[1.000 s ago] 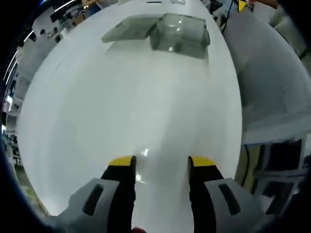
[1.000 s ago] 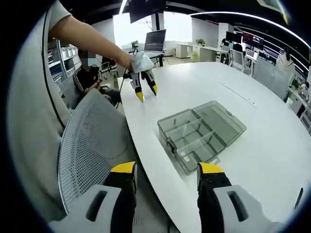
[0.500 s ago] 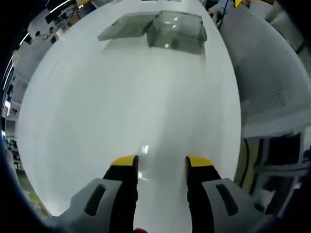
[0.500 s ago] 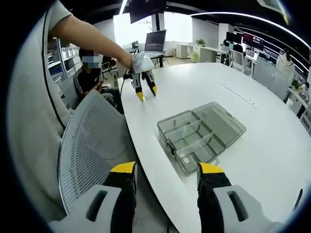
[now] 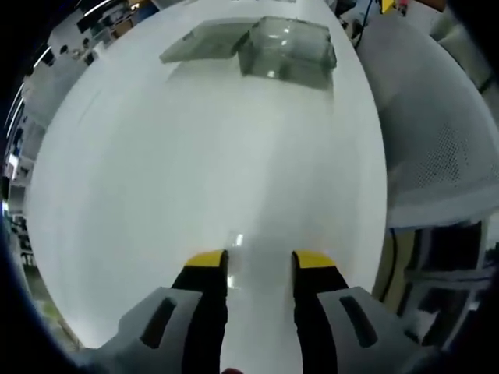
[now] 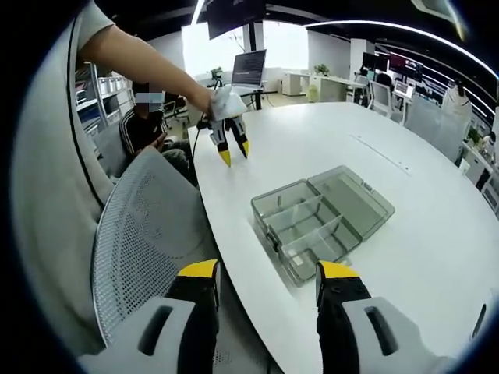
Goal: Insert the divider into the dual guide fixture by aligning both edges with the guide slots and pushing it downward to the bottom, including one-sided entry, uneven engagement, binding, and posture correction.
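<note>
A clear, smoky plastic compartment box lies lid-open with upright dividers inside, on the white oval surface. Both grippers' jaws are parted, empty. Office desks stand behind.

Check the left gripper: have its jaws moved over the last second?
Yes. The left gripper has narrowed: its yellow tips stand closer together over the table. In the right gripper view too, its tips sit closer together.

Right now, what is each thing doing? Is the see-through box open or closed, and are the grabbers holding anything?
Clear box: open, lid laid flat beside it, dividers standing inside.
Left gripper: open, holding nothing, above the white table.
Right gripper: open, holding nothing.
Mesh chair: nobody sitting in it.
</note>
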`<state>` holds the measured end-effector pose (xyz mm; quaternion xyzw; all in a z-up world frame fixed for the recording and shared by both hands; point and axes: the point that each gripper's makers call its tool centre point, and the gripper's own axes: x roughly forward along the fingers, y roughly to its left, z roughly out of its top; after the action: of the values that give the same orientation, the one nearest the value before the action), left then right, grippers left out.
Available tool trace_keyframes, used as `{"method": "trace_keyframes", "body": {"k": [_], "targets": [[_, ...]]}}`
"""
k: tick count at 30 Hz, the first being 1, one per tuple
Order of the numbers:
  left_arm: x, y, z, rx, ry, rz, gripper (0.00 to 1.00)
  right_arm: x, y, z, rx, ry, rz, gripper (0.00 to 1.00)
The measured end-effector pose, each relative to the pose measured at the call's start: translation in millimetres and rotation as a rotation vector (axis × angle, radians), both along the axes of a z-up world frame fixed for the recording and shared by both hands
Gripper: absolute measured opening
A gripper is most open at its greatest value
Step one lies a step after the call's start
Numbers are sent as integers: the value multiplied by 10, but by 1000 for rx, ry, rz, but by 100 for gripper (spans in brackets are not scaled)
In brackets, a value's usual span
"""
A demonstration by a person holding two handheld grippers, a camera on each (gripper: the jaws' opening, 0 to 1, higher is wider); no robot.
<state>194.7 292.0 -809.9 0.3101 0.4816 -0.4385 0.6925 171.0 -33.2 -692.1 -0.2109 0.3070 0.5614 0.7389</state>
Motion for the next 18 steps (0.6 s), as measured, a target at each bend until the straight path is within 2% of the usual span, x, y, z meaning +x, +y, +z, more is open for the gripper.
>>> {"method": "trace_keyframes", "body": {"k": [12,18], "targets": [[-10,-177,19,1,-7,-28,29,-9,5,-7,11,2,-5,46],[24,-325,114,-10,-16,-46,29,7,-19,-9,19,6,-14,45]]}}
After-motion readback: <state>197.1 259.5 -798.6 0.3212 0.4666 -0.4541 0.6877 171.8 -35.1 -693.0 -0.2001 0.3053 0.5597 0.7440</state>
